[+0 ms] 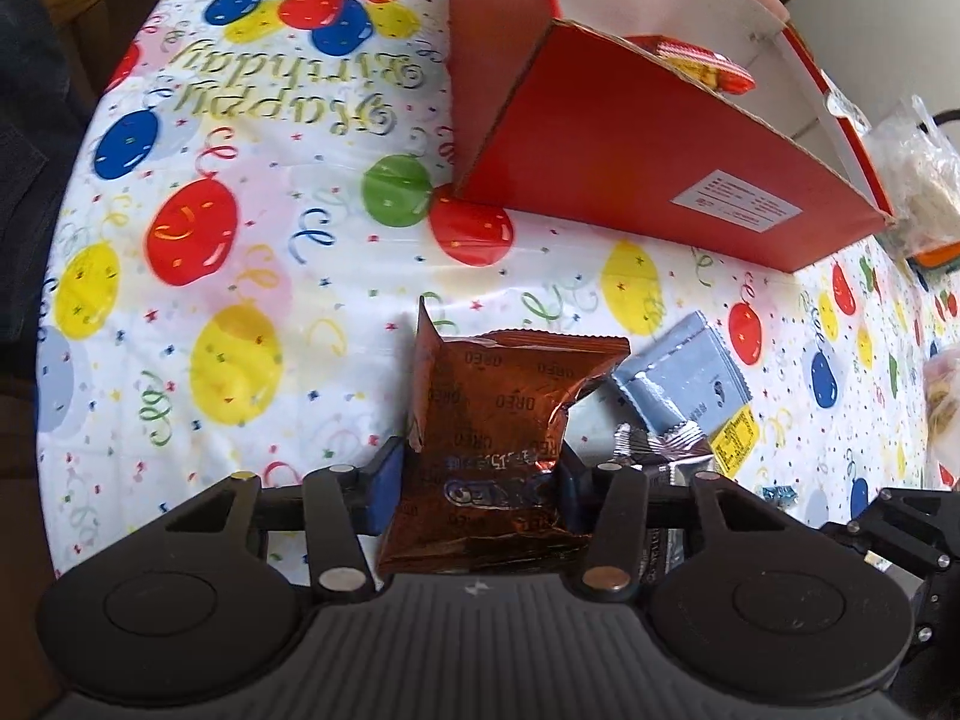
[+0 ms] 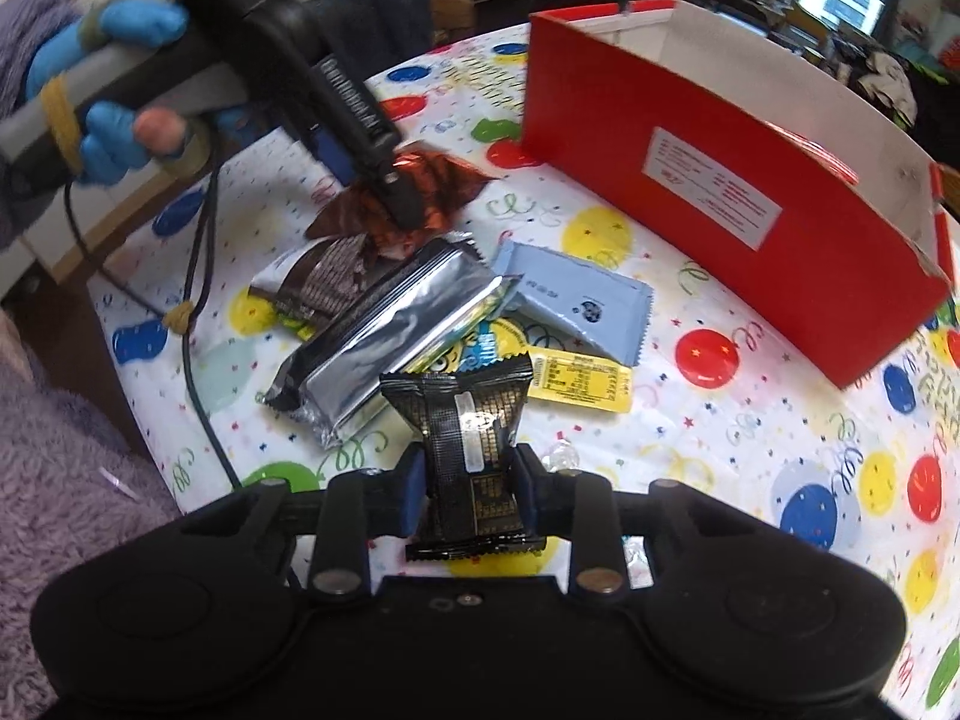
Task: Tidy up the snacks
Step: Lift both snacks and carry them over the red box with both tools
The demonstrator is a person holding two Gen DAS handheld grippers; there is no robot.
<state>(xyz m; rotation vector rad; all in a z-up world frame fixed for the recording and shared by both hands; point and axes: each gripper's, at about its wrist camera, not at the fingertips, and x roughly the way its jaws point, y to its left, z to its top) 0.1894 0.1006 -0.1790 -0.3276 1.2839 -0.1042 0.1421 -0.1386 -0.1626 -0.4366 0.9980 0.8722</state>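
Left wrist view: the left hand-held gripper (image 1: 474, 480) is closed partway, its blue pads pressing both sides of a copper-brown Oreo packet (image 1: 498, 420), which stands up between them above the bench (image 1: 252, 240) with its balloon-print birthday cloth. Just right of the packet lie a pale blue sachet (image 1: 690, 381) and a yellow label (image 1: 737, 441), with silver wrappers partly hidden behind the fingers. Farther back stands an open red cardboard box (image 1: 648, 168) with a white inside; a red and yellow packet (image 1: 708, 69) shows in it.

Right wrist view: the right hand-held gripper (image 2: 465, 486) is nearly closed on a small black snack packet with gold print (image 2: 465, 420), gripped at its middle and held upright over the cloth. Ahead lies a pile: a long silver packet (image 2: 384, 336), a dark brown and white packet (image 2: 318, 282) beneath it, the pale blue sachet (image 2: 576, 300) and the yellow label (image 2: 576, 381). At upper left a blue-gloved hand (image 2: 114, 120) holds the left hand-held gripper (image 2: 396, 192), whose tip is on the Oreo packet (image 2: 432, 180). The red box (image 2: 720, 204) stands to the right, well apart from the pile.
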